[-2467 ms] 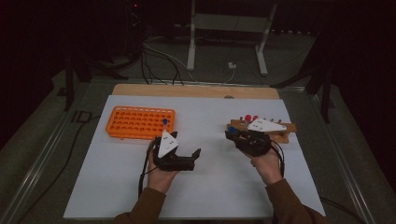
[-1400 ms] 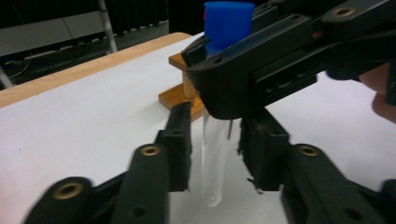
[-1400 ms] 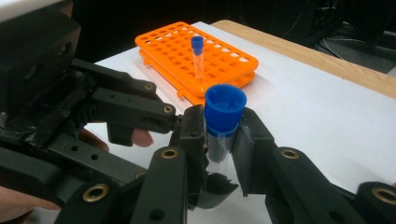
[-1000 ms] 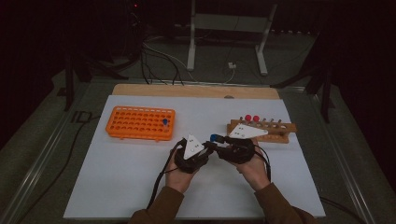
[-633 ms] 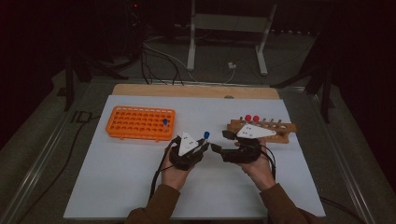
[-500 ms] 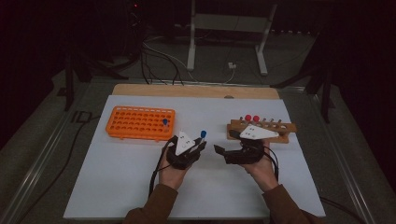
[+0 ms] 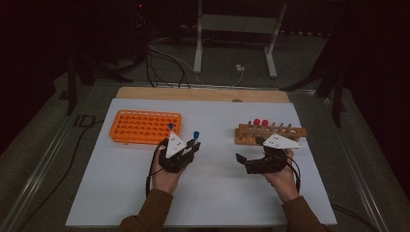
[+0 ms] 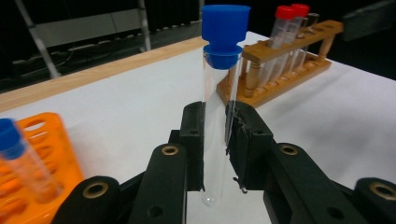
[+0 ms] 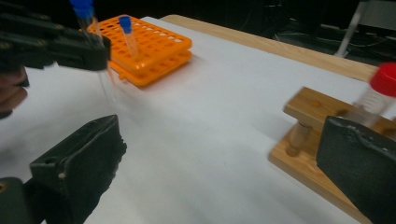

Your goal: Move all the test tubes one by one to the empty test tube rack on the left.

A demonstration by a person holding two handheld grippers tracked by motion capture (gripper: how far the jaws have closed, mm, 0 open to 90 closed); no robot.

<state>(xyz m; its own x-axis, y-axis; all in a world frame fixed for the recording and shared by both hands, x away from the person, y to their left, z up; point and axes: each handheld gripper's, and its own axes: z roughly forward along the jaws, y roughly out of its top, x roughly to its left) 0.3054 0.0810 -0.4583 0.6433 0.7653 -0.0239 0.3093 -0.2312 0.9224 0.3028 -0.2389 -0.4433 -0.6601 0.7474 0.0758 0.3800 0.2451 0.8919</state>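
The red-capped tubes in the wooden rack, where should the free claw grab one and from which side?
Grip a red-capped tube on the clear stretch just under its cap, above the wooden rack. Come down from above: the tubes stand upright in the rack's holes, so only the tops are exposed. The right claw is open and nearest.

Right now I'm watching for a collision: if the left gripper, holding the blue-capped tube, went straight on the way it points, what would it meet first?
Probably the wooden rack with its red-capped tubes, ahead of the left gripper, slightly right; depth is unclear.
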